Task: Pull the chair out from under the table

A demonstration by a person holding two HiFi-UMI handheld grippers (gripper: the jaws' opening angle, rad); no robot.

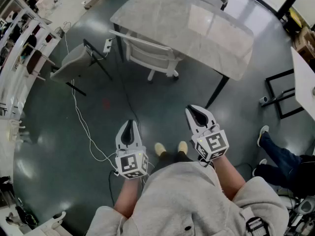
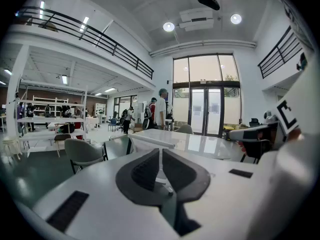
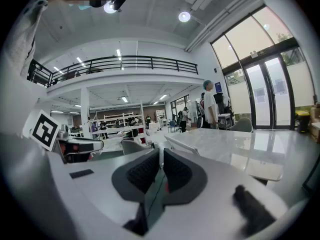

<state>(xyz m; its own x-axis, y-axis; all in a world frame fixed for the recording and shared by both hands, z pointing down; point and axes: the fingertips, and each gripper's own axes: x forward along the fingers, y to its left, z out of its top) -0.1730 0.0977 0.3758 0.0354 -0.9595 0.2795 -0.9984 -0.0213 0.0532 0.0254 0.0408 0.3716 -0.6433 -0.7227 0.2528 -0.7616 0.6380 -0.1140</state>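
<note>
Left gripper [image 1: 130, 124] is held closed, with nothing between the jaws. Right gripper [image 1: 191, 111] is likewise closed and empty. Both are carried side by side above the grey floor [image 1: 157, 100], touching nothing. The white chair [image 1: 147, 54] is seen tucked under the near edge of the marble-topped table [image 1: 197, 23], well ahead of both grippers and slightly left of them.

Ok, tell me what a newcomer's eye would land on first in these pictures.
The pale table fills the top centre of the head view, with a white chair tucked under its near edge. Below, the left gripper and right gripper hang shut and empty, short of the chair. A grey chair stands at left.
</note>
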